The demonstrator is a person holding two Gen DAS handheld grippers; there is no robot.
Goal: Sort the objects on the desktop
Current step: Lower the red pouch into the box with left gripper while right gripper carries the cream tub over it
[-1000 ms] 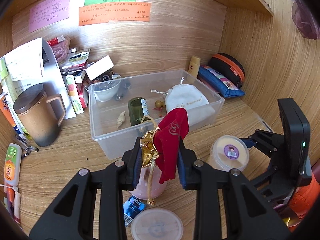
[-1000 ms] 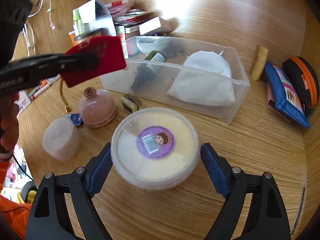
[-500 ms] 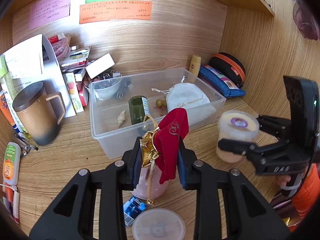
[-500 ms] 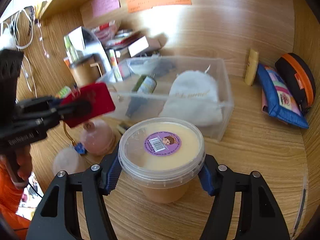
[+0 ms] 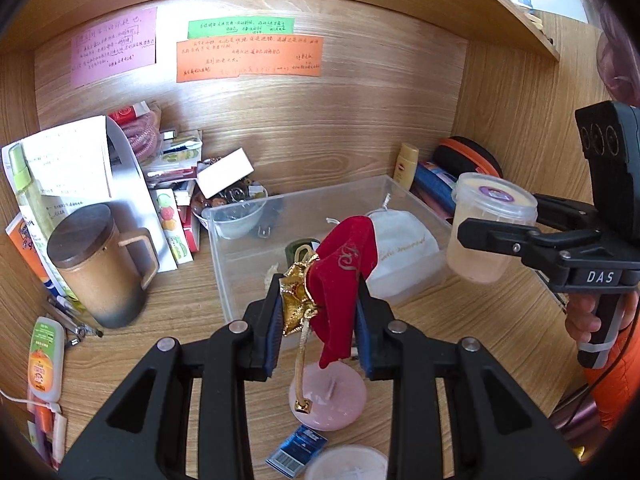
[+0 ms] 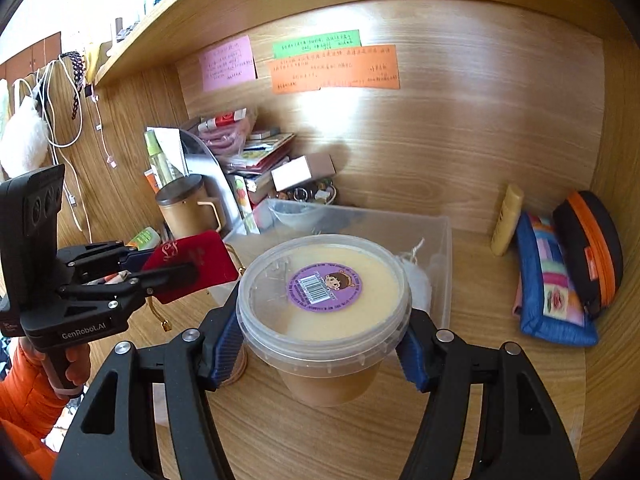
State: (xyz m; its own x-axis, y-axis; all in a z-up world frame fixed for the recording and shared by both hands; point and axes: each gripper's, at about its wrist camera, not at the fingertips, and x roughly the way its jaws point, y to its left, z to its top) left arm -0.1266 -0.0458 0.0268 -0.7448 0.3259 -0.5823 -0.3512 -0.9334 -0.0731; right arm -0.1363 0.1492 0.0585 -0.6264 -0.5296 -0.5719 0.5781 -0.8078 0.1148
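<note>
From the left wrist we see our left gripper (image 5: 318, 320) clamped on a red pouch (image 5: 344, 276) with a gold cord, held above a pink dome (image 5: 328, 400) on the worktop (image 5: 180, 308), just before the clear bin (image 5: 320, 240). Our right gripper (image 6: 320, 344) grips a lidded tub (image 6: 324, 300) clear of the worktop, beside the bin. Only the right wrist view shows the tub's barcode sticker (image 6: 324, 286) and a blue pouch (image 6: 552, 280).

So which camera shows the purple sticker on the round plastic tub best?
The right wrist view: the purple sticker faces the camera, barcode and cartoon face clear, on the round plastic tub. The left wrist view shows it small, slanted and unreadable.
</note>
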